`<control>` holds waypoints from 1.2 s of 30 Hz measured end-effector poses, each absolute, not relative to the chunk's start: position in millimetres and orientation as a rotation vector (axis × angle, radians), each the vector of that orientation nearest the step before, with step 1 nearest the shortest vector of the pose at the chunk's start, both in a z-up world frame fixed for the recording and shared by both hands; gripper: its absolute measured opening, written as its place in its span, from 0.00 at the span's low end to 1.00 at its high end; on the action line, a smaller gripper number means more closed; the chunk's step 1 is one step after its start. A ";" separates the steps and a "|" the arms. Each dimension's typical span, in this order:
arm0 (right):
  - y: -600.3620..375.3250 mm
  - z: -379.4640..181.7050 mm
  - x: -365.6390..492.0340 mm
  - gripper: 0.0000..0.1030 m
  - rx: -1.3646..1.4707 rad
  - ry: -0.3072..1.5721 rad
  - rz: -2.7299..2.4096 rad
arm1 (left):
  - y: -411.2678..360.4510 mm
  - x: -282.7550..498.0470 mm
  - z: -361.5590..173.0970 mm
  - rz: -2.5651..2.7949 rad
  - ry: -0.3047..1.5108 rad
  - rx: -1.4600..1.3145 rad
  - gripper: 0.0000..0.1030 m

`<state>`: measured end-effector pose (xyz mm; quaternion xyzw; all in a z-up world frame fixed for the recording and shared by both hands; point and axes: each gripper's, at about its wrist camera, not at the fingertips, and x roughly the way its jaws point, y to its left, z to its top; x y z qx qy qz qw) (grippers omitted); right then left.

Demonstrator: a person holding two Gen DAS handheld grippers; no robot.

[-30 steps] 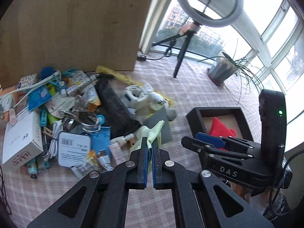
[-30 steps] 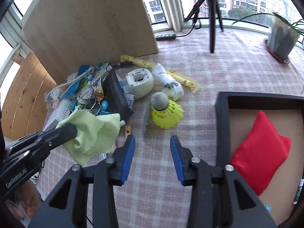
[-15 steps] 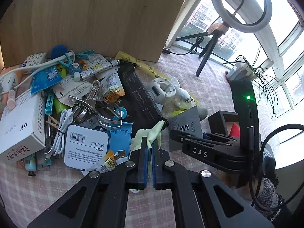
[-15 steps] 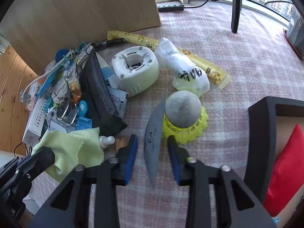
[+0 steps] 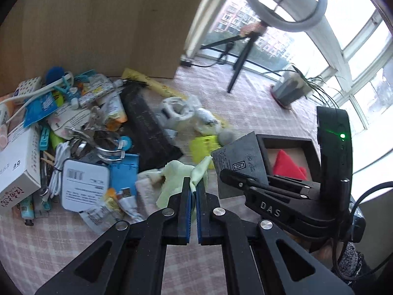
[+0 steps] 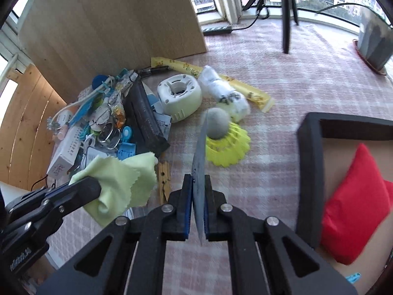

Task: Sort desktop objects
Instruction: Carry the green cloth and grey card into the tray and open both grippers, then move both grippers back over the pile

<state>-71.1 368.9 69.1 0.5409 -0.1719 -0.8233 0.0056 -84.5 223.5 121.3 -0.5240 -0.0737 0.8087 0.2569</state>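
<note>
My left gripper point(image 5: 193, 188) is shut on a pale green cloth point(image 5: 175, 178), held above the table; it also shows at the left of the right wrist view point(image 6: 118, 184). My right gripper point(image 6: 198, 184) is shut on a thin grey card point(image 6: 200, 152), seen edge-on and lifted off the table; in the left wrist view the card point(image 5: 239, 159) shows its face. A black tray point(image 6: 309, 172) with a red bean bag point(image 6: 353, 218) lies at the right.
A pile of clutter point(image 5: 73, 132) lies at the left: a white box, blue cases, cables, tubes. A yellow shuttlecock point(image 6: 227, 145), a white round housing point(image 6: 180, 97), a wooden clothespin point(image 6: 163, 182) and a yellow packet lie nearby. A wooden board point(image 6: 110, 24) stands behind.
My right gripper has closed on the grey card and lifted it from beside the shuttlecock. My left gripper still holds the green cloth and has shifted slightly.
</note>
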 end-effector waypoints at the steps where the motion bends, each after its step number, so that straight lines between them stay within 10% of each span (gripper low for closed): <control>1: 374.5 75.1 -61.3 0.08 1.681 -0.543 -2.594 | 230.1 -81.1 124.7 2.181 -0.191 -1.411 0.03; 23: 550.1 110.5 121.6 0.09 1.785 -0.829 -3.004 | 469.3 65.5 136.7 1.733 0.251 -1.230 0.04; 27: 556.9 108.8 123.7 0.47 1.799 -0.879 -3.010 | 471.8 75.0 135.5 1.730 0.305 -1.220 0.48; 36: 531.6 127.3 109.1 0.60 1.730 -0.744 -3.058 | 418.3 30.2 141.2 1.865 0.153 -1.264 0.49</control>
